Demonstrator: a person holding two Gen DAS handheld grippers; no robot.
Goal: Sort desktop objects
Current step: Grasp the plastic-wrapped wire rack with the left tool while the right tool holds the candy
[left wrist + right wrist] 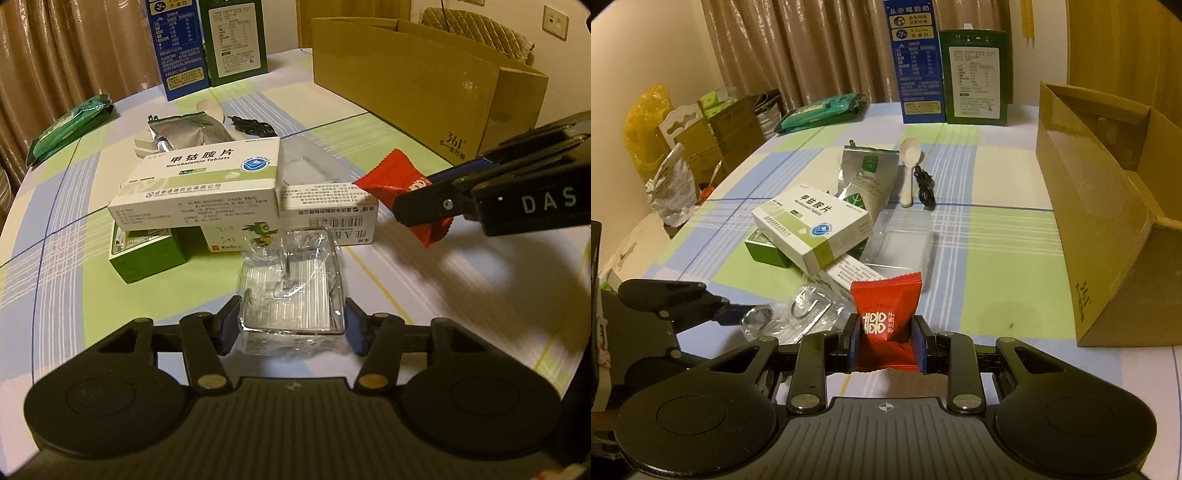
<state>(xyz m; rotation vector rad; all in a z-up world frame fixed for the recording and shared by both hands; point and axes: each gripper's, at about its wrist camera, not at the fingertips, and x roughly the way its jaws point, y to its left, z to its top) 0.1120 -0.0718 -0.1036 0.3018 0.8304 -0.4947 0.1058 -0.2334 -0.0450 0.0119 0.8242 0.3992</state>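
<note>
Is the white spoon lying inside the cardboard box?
No, the white spoon lies on the checked tablecloth beside a black cable, apart from the cardboard box.

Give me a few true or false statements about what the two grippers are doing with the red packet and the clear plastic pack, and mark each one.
1. The right gripper holds the red packet. True.
2. The clear plastic pack sits between the left gripper fingers. True.
3. The cardboard box lies flattened. False: it stands open on the table.
4. The white spoon is inside the cardboard box. False: it lies on the tablecloth beside a black cable.
5. A white tablet box rests on top of other boxes. True.
</note>
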